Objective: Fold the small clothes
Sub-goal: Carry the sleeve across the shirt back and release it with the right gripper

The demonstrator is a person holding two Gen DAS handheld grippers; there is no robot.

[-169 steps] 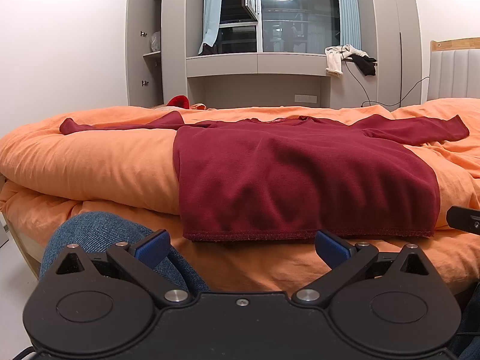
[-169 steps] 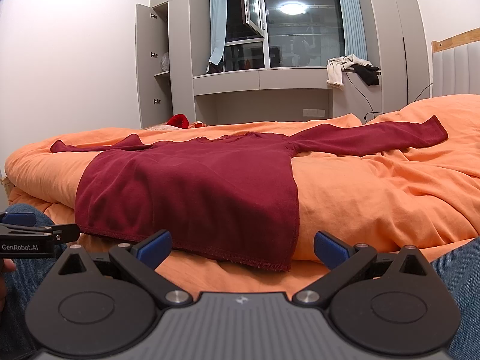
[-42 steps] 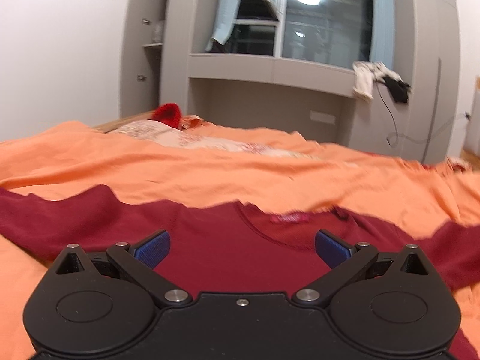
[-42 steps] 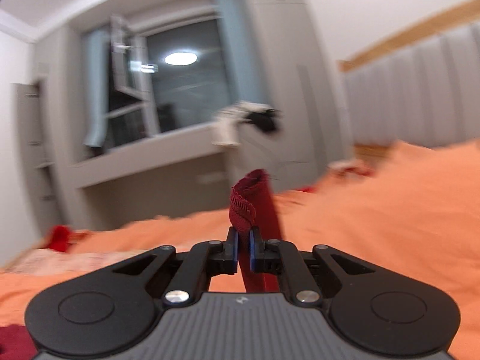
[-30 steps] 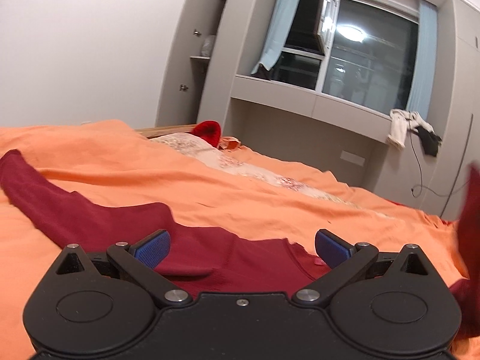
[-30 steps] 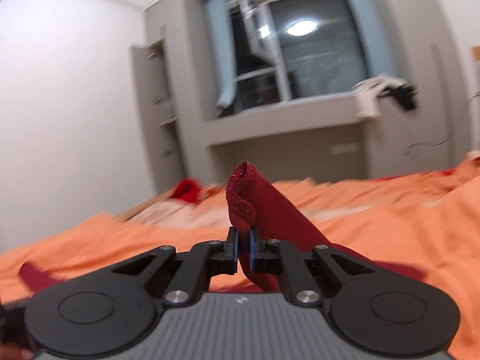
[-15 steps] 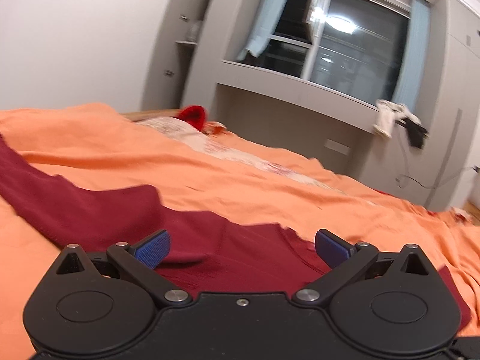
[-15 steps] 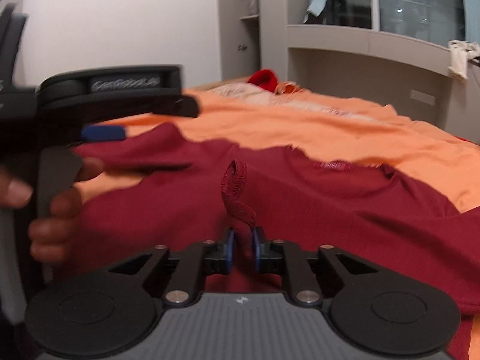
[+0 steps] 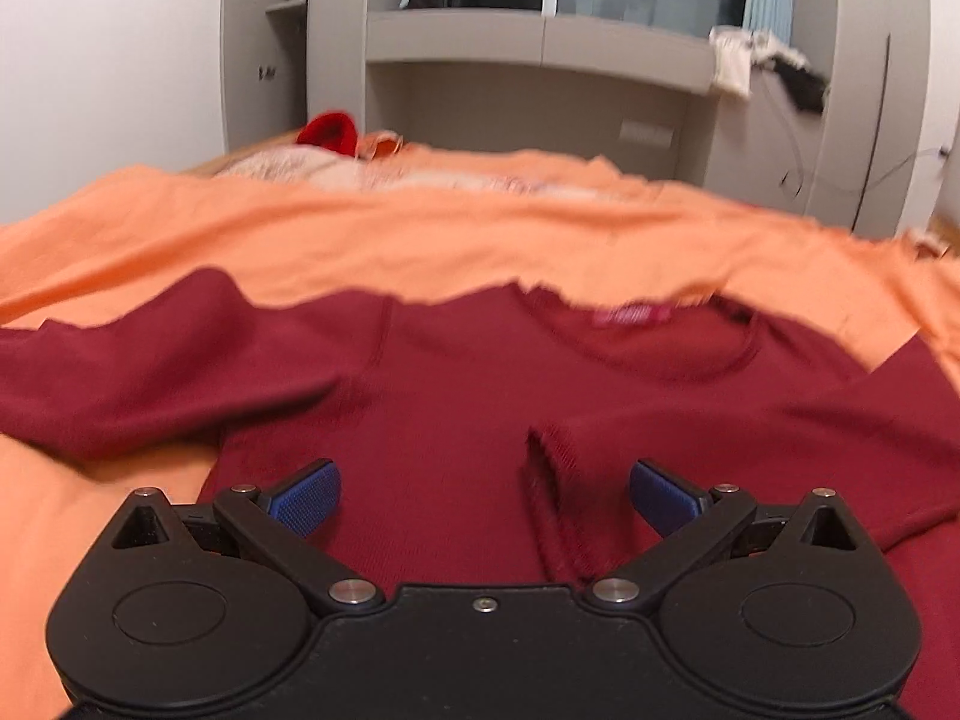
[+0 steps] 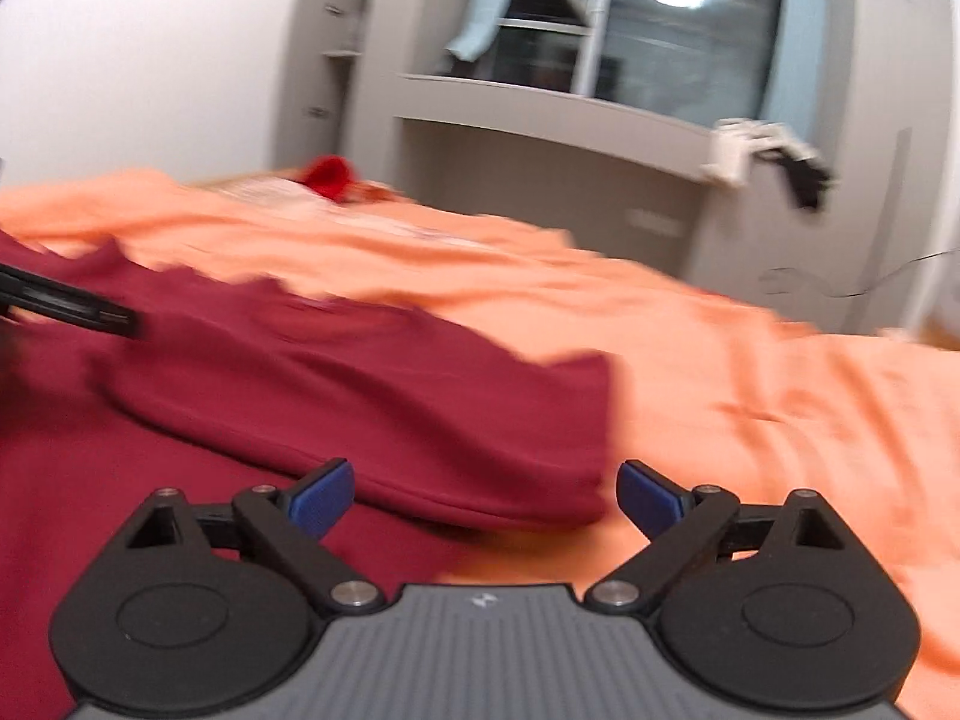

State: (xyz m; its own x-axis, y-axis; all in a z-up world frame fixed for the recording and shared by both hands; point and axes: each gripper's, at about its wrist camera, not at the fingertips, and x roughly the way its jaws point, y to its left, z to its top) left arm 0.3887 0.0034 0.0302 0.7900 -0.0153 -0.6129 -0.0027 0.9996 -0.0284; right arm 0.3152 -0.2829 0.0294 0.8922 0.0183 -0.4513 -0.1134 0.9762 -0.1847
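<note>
A dark red long-sleeved top [image 9: 456, 396] lies flat on the orange bedspread [image 9: 420, 234]. Its right sleeve is folded across the chest, the cuff [image 9: 549, 468] lying between my left gripper's fingers. My left gripper [image 9: 483, 495] is open and empty just above the chest. The left sleeve [image 9: 120, 360] stretches out to the left. In the right wrist view the folded sleeve [image 10: 390, 396] lies over the body, and my right gripper [image 10: 483, 495] is open and empty above its fold edge. The left gripper's finger [image 10: 66, 303] shows at the left edge.
Grey built-in cabinets and a window [image 9: 600, 18] stand behind the bed. White and black clothes [image 9: 756, 60] hang on the ledge. A red item [image 9: 327, 129] and patterned fabric [image 9: 360, 171] lie at the bed's far side.
My right gripper carried the sleeve cuff across the top, opened and let it go, then drew back to the right. My left gripper swung right and now hovers over the chest.
</note>
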